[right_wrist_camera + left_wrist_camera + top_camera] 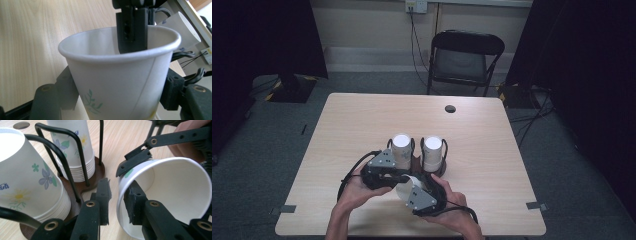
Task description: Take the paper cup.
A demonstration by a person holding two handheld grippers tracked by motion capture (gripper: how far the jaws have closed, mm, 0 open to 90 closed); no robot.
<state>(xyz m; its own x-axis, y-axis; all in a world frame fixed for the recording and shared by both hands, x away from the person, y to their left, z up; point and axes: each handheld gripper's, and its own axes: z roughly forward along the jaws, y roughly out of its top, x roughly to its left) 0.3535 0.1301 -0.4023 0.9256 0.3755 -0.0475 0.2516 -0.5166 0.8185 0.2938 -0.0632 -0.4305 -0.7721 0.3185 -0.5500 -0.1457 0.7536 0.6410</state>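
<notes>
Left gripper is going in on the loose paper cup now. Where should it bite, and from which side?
Take the loose paper cup at its rolled rim, one jaw inside the open mouth, one outside the wall. The right gripper already spans its body, so probably only the mouth end, facing the left gripper, is free.

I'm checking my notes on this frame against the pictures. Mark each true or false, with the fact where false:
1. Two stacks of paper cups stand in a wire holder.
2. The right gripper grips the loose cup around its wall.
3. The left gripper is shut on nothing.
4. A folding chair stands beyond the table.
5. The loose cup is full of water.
1. True: the stacks stand in the holder.
2. True: the right gripper clasps the cup from both sides.
3. False: the left gripper straddles the cup's rim, one jaw inside.
4. True: chair, table.
5. False: it is empty.
</notes>
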